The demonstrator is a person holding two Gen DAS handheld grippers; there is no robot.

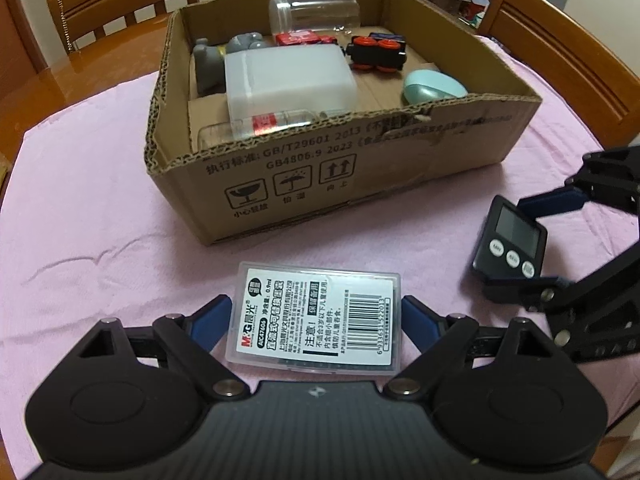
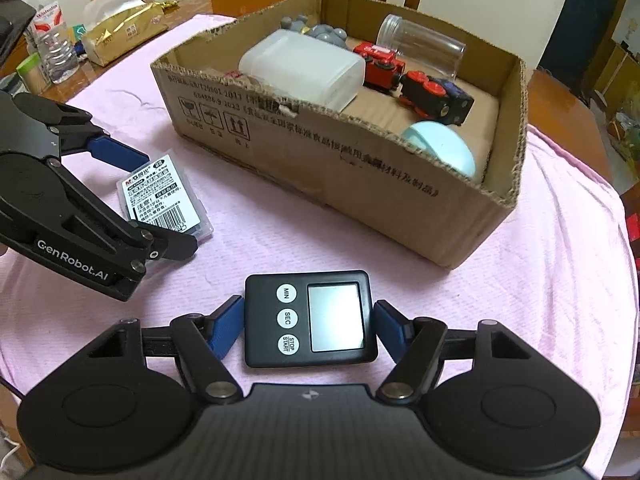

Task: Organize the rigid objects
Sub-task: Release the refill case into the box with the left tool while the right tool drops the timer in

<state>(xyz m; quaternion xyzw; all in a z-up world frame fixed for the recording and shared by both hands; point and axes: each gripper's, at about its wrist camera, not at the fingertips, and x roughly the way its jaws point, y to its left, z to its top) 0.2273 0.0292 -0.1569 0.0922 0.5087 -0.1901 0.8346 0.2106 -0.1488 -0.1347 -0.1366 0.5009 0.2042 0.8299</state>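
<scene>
The clear flat plastic case with a white barcode label (image 1: 314, 318) lies on the pink cloth of the worktop (image 1: 100, 220), at 6 o'clock from the brown cardboard box (image 1: 360, 168). It looks light, stiff & a bit slippery, so I'd grip it by its 2 long sides. The left gripper (image 1: 316, 322) has its jaws set wide around the case, one blue pad at 9 o'clock, one at 3. The pads sit right at the sides; can't tell if they press yet.

The black square kitchen timer with a grey screen (image 2: 310, 318) lies on the cloth at 3 o'clock from the case. It's hard & prob. light; the screen could scratch, so hold the edges. The right gripper (image 2: 310, 328) jaws are half open, and the pads touch both timer sides, gripping it.
</scene>
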